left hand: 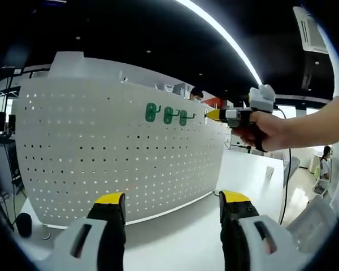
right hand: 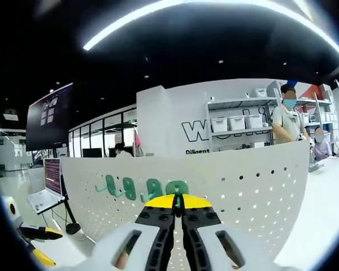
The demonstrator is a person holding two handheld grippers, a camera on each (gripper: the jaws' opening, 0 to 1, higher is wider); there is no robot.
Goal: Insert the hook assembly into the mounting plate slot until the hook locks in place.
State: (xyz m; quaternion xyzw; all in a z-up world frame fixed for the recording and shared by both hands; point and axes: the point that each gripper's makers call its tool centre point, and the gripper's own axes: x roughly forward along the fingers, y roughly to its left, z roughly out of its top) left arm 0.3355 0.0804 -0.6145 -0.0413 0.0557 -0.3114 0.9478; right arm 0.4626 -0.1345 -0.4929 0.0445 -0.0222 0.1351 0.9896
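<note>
- A white perforated mounting plate (left hand: 101,152) is stood upright on the white tabletop (left hand: 243,169), so that's the landmark here.
- Three green hooks (left hand: 168,114) are seen hung in a row near the plate's upper edge; in the right gripper view the same row (right hand: 147,188) is spotted on the plate (right hand: 243,186), just beyond the fingertips.
- The left gripper (left hand: 172,206) is held low in front of the plate, its yellow-tipped fingers (left hand: 110,199) kept wide apart with nothing between them.
- The right gripper (left hand: 214,115) is gripped by a hand (left hand: 265,131) up by the plate's top edge, just beside the last green hook.
- In its own view the right gripper (right hand: 178,202) is shown with the fingers (right hand: 158,202) squeezed together on a thin green hook piece (right hand: 178,199), only a sliver of which can be made out.
- A laptop (right hand: 45,192) is parked off to the side of the plate, and people are visible in the background behind it.
</note>
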